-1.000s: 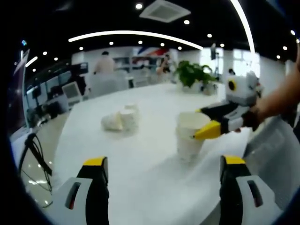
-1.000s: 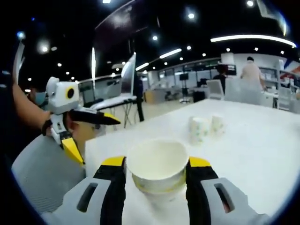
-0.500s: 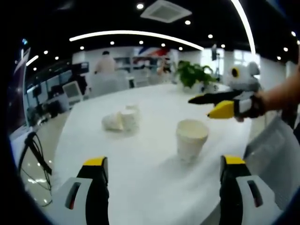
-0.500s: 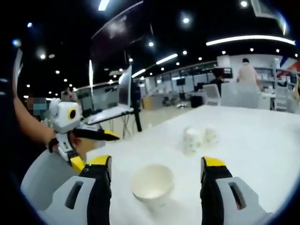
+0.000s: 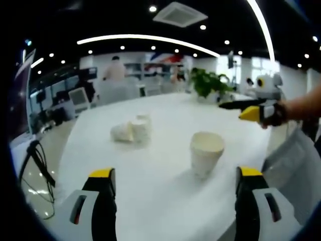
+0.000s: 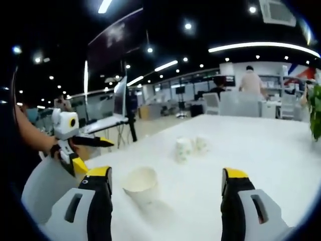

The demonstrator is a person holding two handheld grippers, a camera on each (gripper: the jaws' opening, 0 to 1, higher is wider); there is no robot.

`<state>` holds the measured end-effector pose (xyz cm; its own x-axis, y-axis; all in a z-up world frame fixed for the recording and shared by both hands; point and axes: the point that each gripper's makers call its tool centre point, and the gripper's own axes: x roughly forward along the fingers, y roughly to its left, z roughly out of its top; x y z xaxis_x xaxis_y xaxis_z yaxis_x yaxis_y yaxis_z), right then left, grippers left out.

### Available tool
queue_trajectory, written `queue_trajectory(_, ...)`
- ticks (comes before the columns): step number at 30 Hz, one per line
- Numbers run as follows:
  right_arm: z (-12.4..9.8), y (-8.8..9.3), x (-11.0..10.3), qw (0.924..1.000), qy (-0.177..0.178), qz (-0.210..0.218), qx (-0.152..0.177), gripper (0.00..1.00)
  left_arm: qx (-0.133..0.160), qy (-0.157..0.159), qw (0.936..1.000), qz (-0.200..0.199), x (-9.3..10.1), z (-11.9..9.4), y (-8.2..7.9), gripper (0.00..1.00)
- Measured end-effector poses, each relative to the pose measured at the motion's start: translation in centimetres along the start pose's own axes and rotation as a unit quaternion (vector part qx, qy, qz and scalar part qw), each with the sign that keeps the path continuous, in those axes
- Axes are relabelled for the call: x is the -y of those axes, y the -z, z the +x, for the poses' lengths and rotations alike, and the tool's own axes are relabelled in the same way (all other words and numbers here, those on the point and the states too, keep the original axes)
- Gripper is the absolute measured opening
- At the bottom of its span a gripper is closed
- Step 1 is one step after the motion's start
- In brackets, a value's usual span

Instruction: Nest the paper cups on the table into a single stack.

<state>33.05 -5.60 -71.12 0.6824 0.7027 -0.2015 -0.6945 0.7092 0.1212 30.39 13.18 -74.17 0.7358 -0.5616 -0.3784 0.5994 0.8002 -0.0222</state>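
A white paper cup stands upright on the white table, a little right of centre ahead of my left gripper, which is open with nothing between its jaws. Farther back lies a small cluster of paper cups, at least one on its side. My right gripper hovers above and to the right of the upright cup, clear of it. In the right gripper view the right gripper is wide open, the upright cup sits near its left jaw, and the cluster lies beyond. The left gripper shows at the left, open.
A potted plant stands at the table's far end. A grey chair back sits at the table's near edge. Office chairs, desks and a standing person fill the background. A laptop stands on a side desk.
My right gripper has opened, let go of the upright cup and drawn back up and away from it. The cup stays standing. My left gripper has stayed open.
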Motion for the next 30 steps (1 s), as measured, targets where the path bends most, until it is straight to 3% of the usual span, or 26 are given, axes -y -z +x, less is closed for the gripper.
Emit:
queue_trajectory(5,-1.6,0.1,0.6,0.9998,0.014,0.013,0.004,0.96,0.005,0.002,1.0000,0.005,0.1,0.1,-0.2,0.99)
queue_trajectory(11,-3.0,0.1,0.7,0.9995,0.029,-0.008,0.013,0.98,0.014,0.003,0.9999,0.002,0.1,0.0,-0.4,0.99)
queue_trajectory(21,-3.6,1.5,1.7,0.9979,0.061,-0.017,0.006,1.00,0.042,-0.030,0.9975,-0.048,-1.9,-0.9,-1.3,0.99)
queue_trajectory(24,-3.7,1.8,1.2,0.9981,0.061,-0.009,0.004,1.00,0.039,-0.029,0.9978,-0.045,-1.7,-0.9,-1.3,0.99)
queue_trajectory(27,-3.8,1.9,0.4,0.9982,0.053,-0.028,-0.005,1.00,0.037,-0.027,0.9983,-0.035,-1.6,-0.9,-1.5,0.99)
queue_trajectory(30,-4.1,1.3,0.3,0.9982,0.053,-0.026,0.003,1.00,0.032,-0.028,0.9988,-0.022,-1.8,-1.2,-1.3,0.99)
